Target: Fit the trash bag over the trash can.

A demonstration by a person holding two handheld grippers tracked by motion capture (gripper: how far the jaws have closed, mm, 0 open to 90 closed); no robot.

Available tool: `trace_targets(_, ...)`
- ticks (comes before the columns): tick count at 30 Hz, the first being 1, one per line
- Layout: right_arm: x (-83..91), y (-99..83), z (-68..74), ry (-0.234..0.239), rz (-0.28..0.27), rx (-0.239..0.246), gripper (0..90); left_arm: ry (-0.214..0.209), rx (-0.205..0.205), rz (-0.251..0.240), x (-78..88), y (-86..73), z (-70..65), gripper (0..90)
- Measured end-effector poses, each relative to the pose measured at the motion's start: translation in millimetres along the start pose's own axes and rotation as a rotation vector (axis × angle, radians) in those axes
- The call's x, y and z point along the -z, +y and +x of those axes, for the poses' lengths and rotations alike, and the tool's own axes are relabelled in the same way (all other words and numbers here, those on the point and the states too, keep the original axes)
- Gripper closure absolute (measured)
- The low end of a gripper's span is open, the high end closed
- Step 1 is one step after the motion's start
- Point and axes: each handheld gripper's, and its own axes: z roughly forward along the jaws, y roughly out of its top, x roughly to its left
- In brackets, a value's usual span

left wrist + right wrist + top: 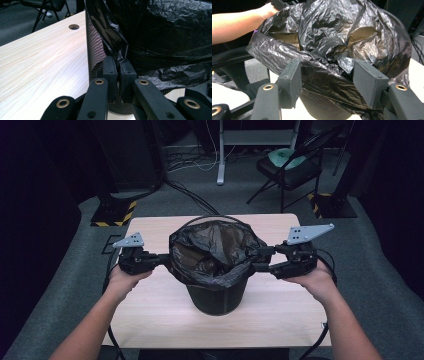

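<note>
Left gripper [161, 260], held in the left hand [122, 277], clamped tight on a pinch of black bin bag [216, 251] at the left rim of the bin; in the left gripper view, pads [110, 68] pressed together with a fold of the plastic caught between them, right against the mesh wall. Right gripper [264, 259], held in the right hand [316, 279], at the opposite rim, jaws spread wide; in the right gripper view, pads [292, 79] standing apart on either side of the folded-over bag edge, plastic lying between them, not pressed.

Bin bag crumpled and glossy, draped over the rim of a dark mesh wastebasket [218, 298], mouth open upward, loose folds sunk into the middle, hem hanging down a little way round the outside. Wastebasket upright at the centre of a pale wooden table [150, 310], mesh wall [95, 50] showing below the bag. Small round hole [73, 26] in the tabletop, off toward a far corner.

Beyond the table, grey carpeted floor [65, 270], a black folding chair [290, 170] at upper right, cables [190, 165] trailing across the floor behind.
</note>
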Motion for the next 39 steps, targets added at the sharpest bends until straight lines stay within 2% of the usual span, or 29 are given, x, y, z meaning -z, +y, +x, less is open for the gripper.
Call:
trace_targets(10, -1.9, -10.1, 4.6, 0.019, 0.045, 0.002, 43.4, 0.001, -0.001, 0.01, -2.3, -0.5, 0.1, 85.0)
trace_targets(14, -2.3, -15.8, 6.2, 0.035, 0.062, 0.009, 49.3, 0.005, 0.002, 0.019, -3.2, -1.0, 1.1, 85.0)
trace_targets(17, -5.0, -20.3, 7.2, 0.047, 0.081, 0.027, 58.0, 0.008, 0.002, 0.021, -3.8, -1.0, 1.3, 85.1)
trace_targets(21, -8.9, -25.7, 7.9, 0.046, 0.094, 0.048, 79.1, 0.011, 0.003, 0.022, -4.7, -1.0, 1.9, 85.1)
trace_targets(23, -10.7, -28.1, 7.9, 0.039, 0.094, 0.036, 86.4, 0.012, 0.005, 0.022, -5.1, -1.2, 2.6, 85.1)
trace_targets(24, -11.5, -29.3, 7.0, 0.037, 0.092, 0.048, 88.2, 0.012, 0.007, 0.022, -5.3, -1.3, 2.9, 85.1)
trace_targets(29, -16.6, -33.0, 7.1, 0.017, 0.113, 0.052, 89.6, 0.019, 0.013, 0.024, -6.6, -2.0, 5.3, 85.3)
trace_targets(34, -23.2, -40.3, 3.9, 0.024, 0.156, 0.041, 89.7, 0.015, 0.016, 0.03, -8.4, -3.7, 6.6, 85.3)
trace_targets(36, -26.5, -43.3, 3.3, -0.002, 0.192, 0.05, 89.7, 0.015, 0.022, 0.028, -9.3, -5.8, 7.7, 85.4)
trace_targets(39, -30.1, -48.5, -0.1, -0.041, 0.226, 0.039, 89.7, 0.027, 0.034, 0.032, -9.4, -8.6, 11.5, 85.6)
